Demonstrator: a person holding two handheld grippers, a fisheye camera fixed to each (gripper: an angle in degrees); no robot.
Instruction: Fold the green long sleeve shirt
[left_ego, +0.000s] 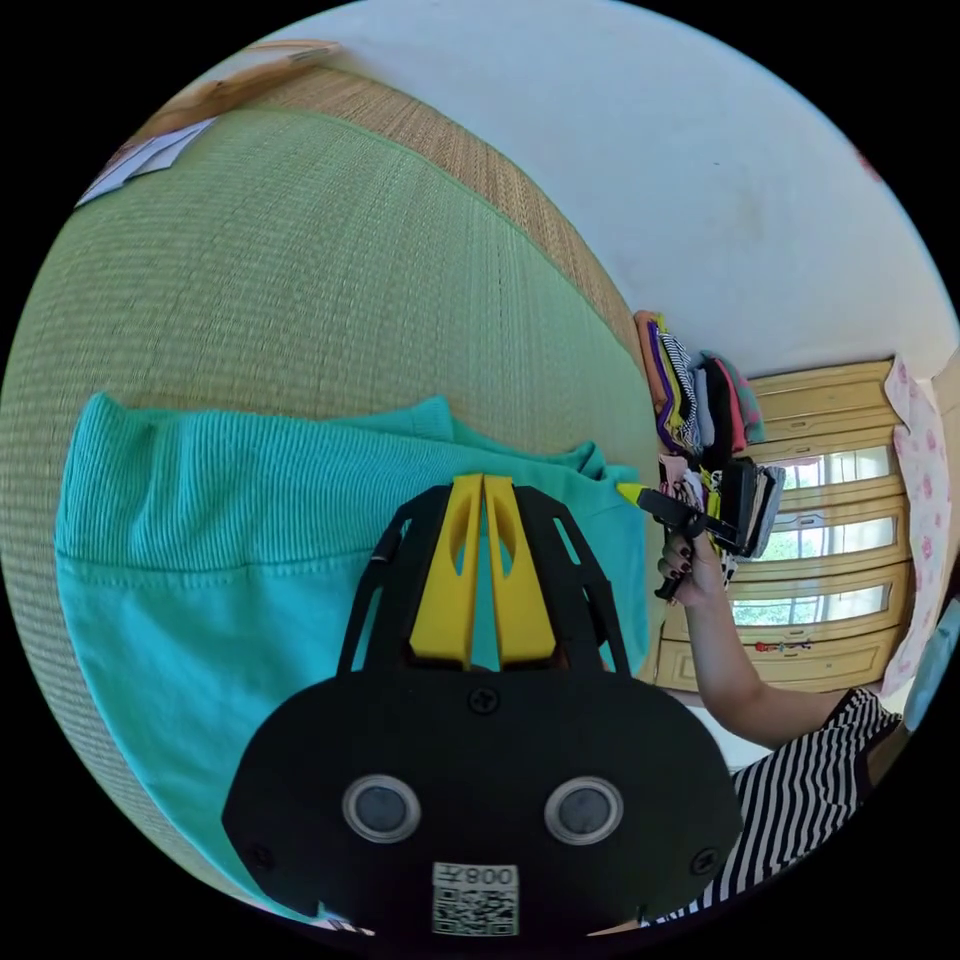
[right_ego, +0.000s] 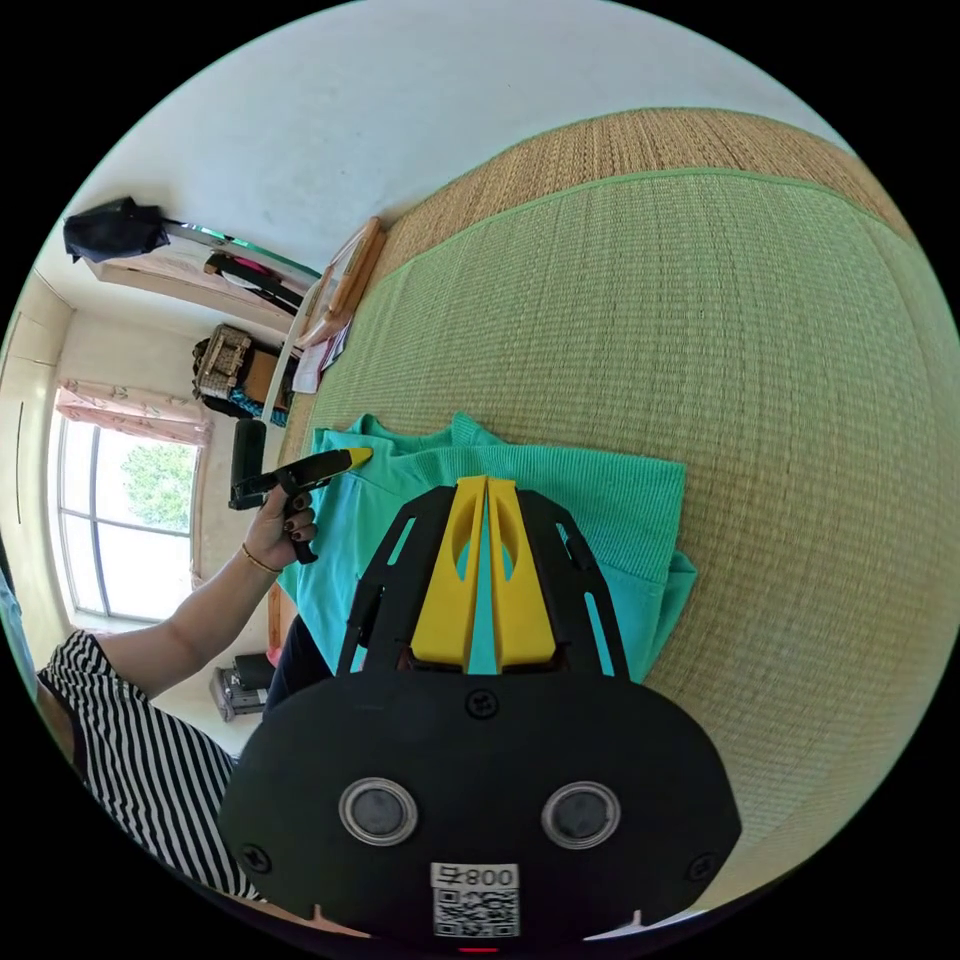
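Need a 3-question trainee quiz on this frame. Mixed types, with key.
1. True or false: the green shirt lies spread out at full length on the woven mat.
2. Multiple choice: the right gripper has its jaws A) wide open, B) closed together, C) hidden behind cloth.
3. Short answer: what pattern is on the person's top?

Key:
1. False. It is folded into a compact layered rectangle.
2. B.
3. Black and white stripes.
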